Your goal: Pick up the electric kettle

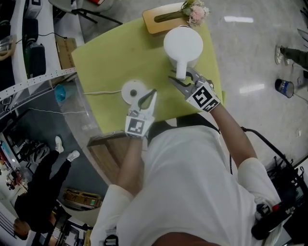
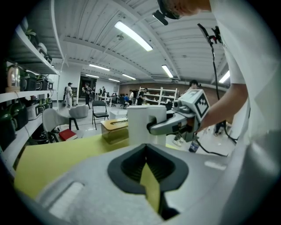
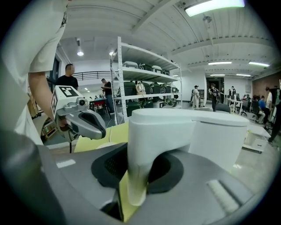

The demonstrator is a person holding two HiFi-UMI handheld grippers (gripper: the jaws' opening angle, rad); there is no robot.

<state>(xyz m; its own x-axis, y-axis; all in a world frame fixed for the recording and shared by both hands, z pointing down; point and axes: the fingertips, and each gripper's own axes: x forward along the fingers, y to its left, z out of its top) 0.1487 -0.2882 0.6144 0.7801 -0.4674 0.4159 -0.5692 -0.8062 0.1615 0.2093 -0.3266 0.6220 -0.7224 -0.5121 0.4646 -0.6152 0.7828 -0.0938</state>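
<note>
The yellow-green cloth (image 1: 110, 57) was left bare to the left of the electric kettle (image 1: 183, 44), so open room was found on that side. Just behind the kettle, at the far edge, a wooden box (image 1: 161, 19) with flowers (image 1: 196, 12) was set, and the right edge of the cloth was close by. A round white base (image 1: 133, 91) with a thin cord (image 1: 103, 92) was laid apart from the kettle, nearer the person. A shiny grey floor (image 1: 250, 57) was seen around the table, and tall shelves (image 3: 145, 83) further off. Both arms were stretched forward and tipped a little down. The right gripper (image 1: 181, 78) was closed around the kettle's handle, which filled its gap. The left gripper (image 1: 149, 96) was held just beside the base, its jaws a little apart with nothing between them.
</note>
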